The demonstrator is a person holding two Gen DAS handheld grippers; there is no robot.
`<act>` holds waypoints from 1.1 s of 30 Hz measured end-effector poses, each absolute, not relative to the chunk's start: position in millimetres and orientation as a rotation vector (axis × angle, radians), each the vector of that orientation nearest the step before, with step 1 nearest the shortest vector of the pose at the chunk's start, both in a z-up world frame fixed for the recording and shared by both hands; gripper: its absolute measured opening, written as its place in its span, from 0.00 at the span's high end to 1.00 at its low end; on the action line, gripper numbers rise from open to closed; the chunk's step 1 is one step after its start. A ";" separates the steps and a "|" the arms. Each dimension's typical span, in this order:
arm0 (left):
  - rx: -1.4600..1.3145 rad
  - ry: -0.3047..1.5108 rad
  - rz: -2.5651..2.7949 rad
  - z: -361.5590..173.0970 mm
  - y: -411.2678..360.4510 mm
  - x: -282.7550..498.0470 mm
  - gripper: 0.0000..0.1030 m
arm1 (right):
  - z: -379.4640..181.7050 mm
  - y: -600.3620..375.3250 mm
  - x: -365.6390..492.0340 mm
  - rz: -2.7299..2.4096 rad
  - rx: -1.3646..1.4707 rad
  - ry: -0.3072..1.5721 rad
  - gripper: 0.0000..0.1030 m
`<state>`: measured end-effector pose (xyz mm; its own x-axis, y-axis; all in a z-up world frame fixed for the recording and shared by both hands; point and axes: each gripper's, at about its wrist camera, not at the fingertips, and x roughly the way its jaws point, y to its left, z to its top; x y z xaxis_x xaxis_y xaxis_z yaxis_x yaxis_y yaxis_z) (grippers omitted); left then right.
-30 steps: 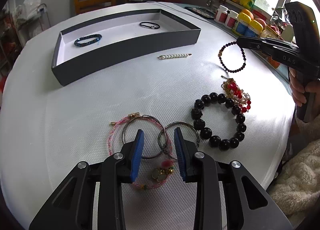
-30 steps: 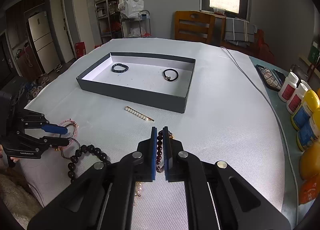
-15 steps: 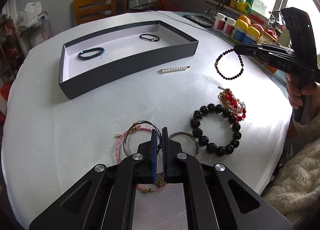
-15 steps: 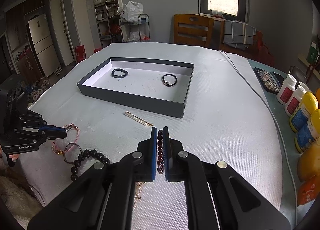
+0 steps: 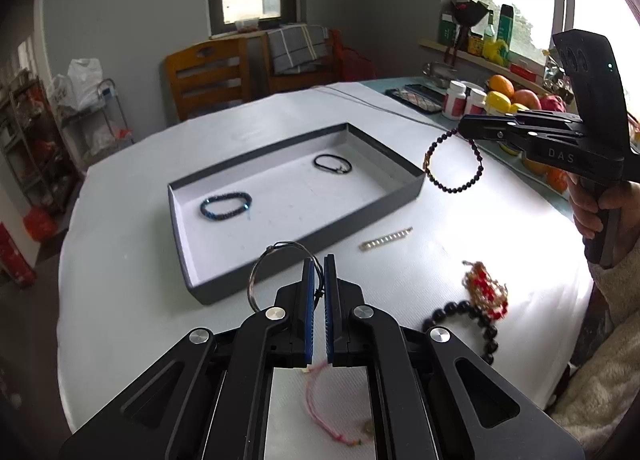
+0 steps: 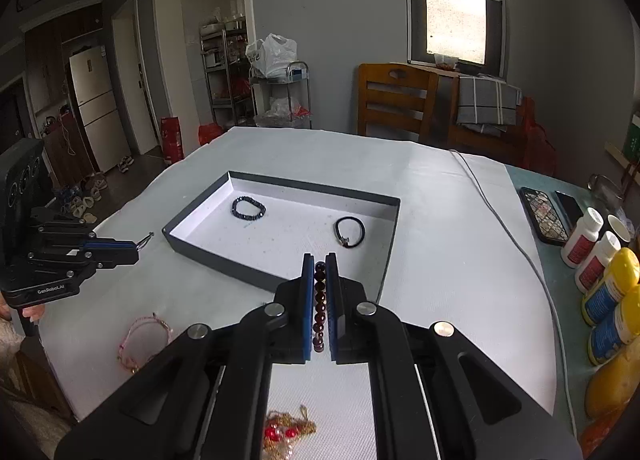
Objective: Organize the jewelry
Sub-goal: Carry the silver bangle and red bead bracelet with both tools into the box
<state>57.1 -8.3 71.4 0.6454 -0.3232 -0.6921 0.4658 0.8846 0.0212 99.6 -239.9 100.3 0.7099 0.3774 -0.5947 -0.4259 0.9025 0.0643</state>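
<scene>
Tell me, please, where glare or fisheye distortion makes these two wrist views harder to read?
Left wrist view: the window at right is blown out, washing the tablecloth near the pearl clip; the straight-sided grey tray looks skewed, corners vignette black. Right wrist view: evener light, a bright window, bowed door frames at left, red charms soft at the bottom edge.

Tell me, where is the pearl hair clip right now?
In the left wrist view, the pearl hair clip lies flat on the white table, just in front of the gray tray, near its right corner.
</scene>
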 end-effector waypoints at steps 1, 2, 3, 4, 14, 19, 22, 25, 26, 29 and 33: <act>0.204 0.738 -0.445 73.3 -8.2 65.9 0.95 | 102.8 -237.7 105.9 0.445 -0.079 0.637 0.95; 0.203 0.733 -0.436 74.8 -8.0 75.4 0.95 | 104.8 -235.1 111.7 0.442 -0.082 0.631 0.95; 0.201 0.734 -0.432 74.9 -7.4 84.6 0.95 | 106.4 -232.3 118.0 0.439 -0.083 0.627 0.95; 0.200 0.734 -0.425 74.9 -7.7 93.9 0.95 | 106.9 -229.6 124.3 0.438 -0.083 0.627 0.95; 0.189 0.873 -0.325 32.4 -8.6 175.6 0.95 | 71.6 -201.5 179.5 0.461 -0.036 0.694 0.95; 0.152 0.953 -0.305 11.8 0.2 186.5 0.95 | 40.1 -189.7 190.6 0.461 -0.039 0.762 0.95; 0.146 0.970 -0.299 6.1 4.0 187.0 0.95 | 24.3 -188.1 195.4 0.427 -0.070 0.799 0.95; 0.126 0.984 -0.302 2.3 7.5 188.0 0.95 | 16.0 -193.2 201.2 0.392 -0.074 0.822 0.95; 0.119 0.988 -0.303 1.0 8.6 189.2 0.95 | 13.9 -195.4 202.7 0.381 -0.072 0.828 0.95; 0.108 0.995 -0.298 -2.0 10.6 191.7 0.95 | 6.6 -200.2 206.9 0.342 -0.083 0.843 0.95; 0.115 1.005 -0.294 -6.3 9.6 192.8 0.95 | 1.2 -203.8 210.9 0.333 -0.083 0.855 0.95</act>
<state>192.8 9.6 -6.3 0.5008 -0.1902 -0.8444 0.2955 0.9545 -0.0397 210.9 -203.8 1.2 0.6078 0.2548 -0.7521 -0.3207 0.9452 0.0611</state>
